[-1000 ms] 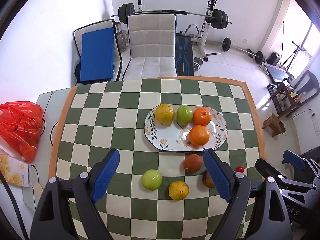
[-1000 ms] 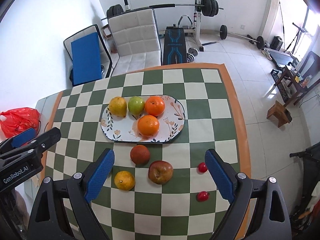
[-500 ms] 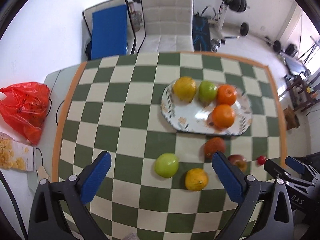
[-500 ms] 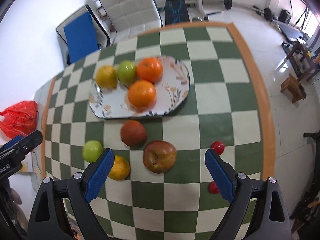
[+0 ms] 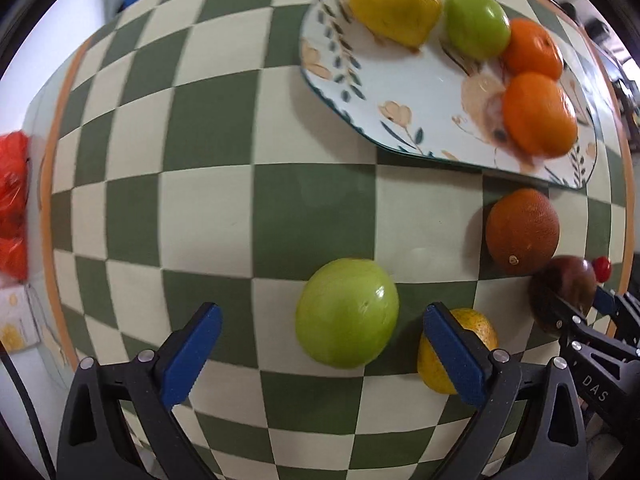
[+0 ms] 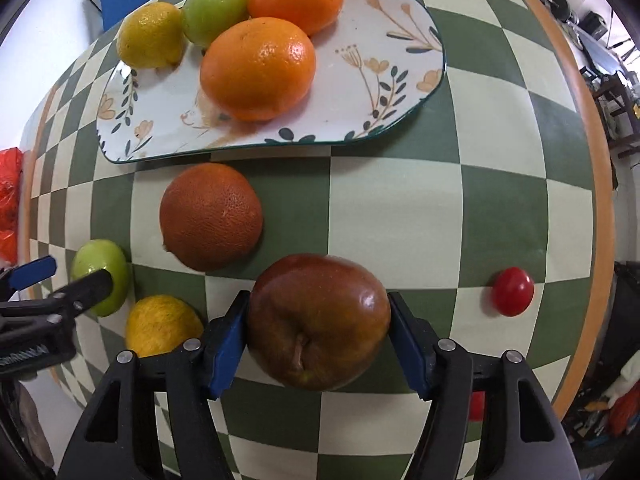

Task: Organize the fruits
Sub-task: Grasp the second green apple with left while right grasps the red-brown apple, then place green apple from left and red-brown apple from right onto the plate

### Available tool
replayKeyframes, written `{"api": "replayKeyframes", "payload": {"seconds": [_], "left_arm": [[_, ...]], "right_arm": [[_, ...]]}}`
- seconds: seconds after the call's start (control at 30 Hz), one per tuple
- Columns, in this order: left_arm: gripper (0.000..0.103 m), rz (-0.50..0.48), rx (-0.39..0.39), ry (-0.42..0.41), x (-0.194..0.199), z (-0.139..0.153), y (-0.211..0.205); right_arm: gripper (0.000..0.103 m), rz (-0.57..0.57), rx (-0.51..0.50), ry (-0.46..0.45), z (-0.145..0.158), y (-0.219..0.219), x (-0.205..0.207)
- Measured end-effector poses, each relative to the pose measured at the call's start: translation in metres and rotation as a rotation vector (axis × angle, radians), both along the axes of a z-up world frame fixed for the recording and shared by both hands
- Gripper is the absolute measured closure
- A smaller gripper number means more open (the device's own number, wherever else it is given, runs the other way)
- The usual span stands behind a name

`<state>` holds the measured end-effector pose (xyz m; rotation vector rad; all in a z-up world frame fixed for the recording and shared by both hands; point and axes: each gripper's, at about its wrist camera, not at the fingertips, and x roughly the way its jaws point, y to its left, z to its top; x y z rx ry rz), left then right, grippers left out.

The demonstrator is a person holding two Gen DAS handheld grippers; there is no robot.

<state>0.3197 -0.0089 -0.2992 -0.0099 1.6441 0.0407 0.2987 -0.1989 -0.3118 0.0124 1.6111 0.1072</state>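
A floral plate [image 5: 400, 92] [image 6: 160, 128] on the checkered table holds a lemon, a green apple and two oranges. Loose in front of it lie a green apple [image 5: 347, 312] [image 6: 106, 260], a dark reddish orange [image 6: 211, 216], a small yellow citrus [image 6: 162, 324] and a red apple [image 6: 318, 320]. My left gripper [image 5: 322, 344] is open, low over the table, with the green apple between its fingers and nearer the right one. My right gripper [image 6: 318, 340] is shut on the red apple, both blue pads against its sides. The apple rests on the table.
A cherry tomato [image 6: 513, 291] lies right of the red apple, and a second one [image 6: 476, 406] is partly hidden behind my right finger. The table's orange edge [image 6: 600, 200] runs close on the right. A red plastic bag [image 5: 12, 208] sits off the left edge.
Both grippers have dropped down close to the table. The right one has narrowed onto the red apple. The left one has come around the loose green apple, still wide.
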Motion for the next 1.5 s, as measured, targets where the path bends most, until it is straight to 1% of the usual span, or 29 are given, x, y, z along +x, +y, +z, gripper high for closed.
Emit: {"api": "replayKeyframes", "payload": {"seconds": [0.03,0.1,0.17,0.2,0.27,0.37,0.43,0.53,0.57,0.8,0.9,0.97,1.0,1.07,1.17,1.27,1.33,1.4,1.5], "left_arm": [[0.008,-0.027,0.003,-0.002,0.000,-0.004,-0.003],[0.035,-0.063,-0.008,0.002,-0.001,-0.009,-0.006],[0.046,-0.063,-0.032,0.012,-0.003,-0.011,-0.007],[0.049,-0.062,-0.033,0.011,-0.006,-0.010,-0.008],[0.049,-0.047,-0.022,0.010,-0.015,-0.008,-0.006],[0.049,0.039,-0.078,0.051,-0.039,-0.010,0.007],[0.049,0.083,-0.104,0.073,-0.052,-0.014,0.016],[0.049,0.122,-0.132,0.087,-0.067,-0.022,0.021],[0.049,0.119,-0.135,0.084,-0.069,-0.023,0.021],[0.049,0.054,-0.087,0.058,-0.075,-0.022,0.010],[0.049,0.066,-0.113,0.061,-0.081,-0.019,0.009],[0.049,0.076,-0.133,0.053,-0.081,-0.010,0.008],[0.049,0.086,-0.156,0.041,-0.080,-0.002,0.009],[0.049,0.099,-0.190,0.017,-0.073,0.014,0.008],[0.049,0.115,-0.254,-0.039,-0.051,0.046,0.005],[0.049,0.119,-0.294,-0.093,-0.007,0.074,0.008],[0.049,0.122,-0.308,-0.103,0.036,0.084,0.007],[0.049,0.108,-0.302,-0.098,0.062,0.081,0.003],[0.049,0.100,-0.296,-0.064,0.088,0.060,0.002]], "right_arm": [[0.035,0.001,0.000,0.001,0.000,0.000,-0.001],[0.035,0.007,0.006,0.020,-0.002,0.001,-0.006],[0.035,0.003,0.025,0.043,-0.003,-0.001,-0.014],[0.035,-0.003,0.039,0.055,-0.005,-0.002,-0.019],[0.035,-0.024,0.084,0.088,-0.007,-0.005,-0.031],[0.035,-0.049,0.133,0.118,-0.010,-0.009,-0.048],[0.035,-0.054,0.134,0.119,-0.012,-0.009,-0.054],[0.035,-0.055,0.127,0.111,-0.014,-0.006,-0.058],[0.035,-0.048,0.120,0.111,-0.014,-0.002,-0.055],[0.034,-0.006,0.098,0.121,-0.019,0.011,-0.055],[0.035,-0.016,0.103,0.123,-0.019,0.012,-0.055],[0.035,-0.047,0.138,0.121,-0.014,0.011,-0.052],[0.035,-0.059,0.156,0.115,-0.009,0.008,-0.050],[0.035,-0.076,0.186,0.089,0.004,0.004,-0.043],[0.035,-0.105,0.242,0.017,0.036,-0.001,-0.018],[0.035,-0.125,0.261,-0.048,0.057,-0.008,0.018],[0.035,-0.151,0.256,-0.076,0.062,-0.014,0.047],[0.035,-0.174,0.239,-0.092,0.060,-0.023,0.075],[0.035,-0.191,0.205,-0.081,0.048,-0.031,0.109]]}}
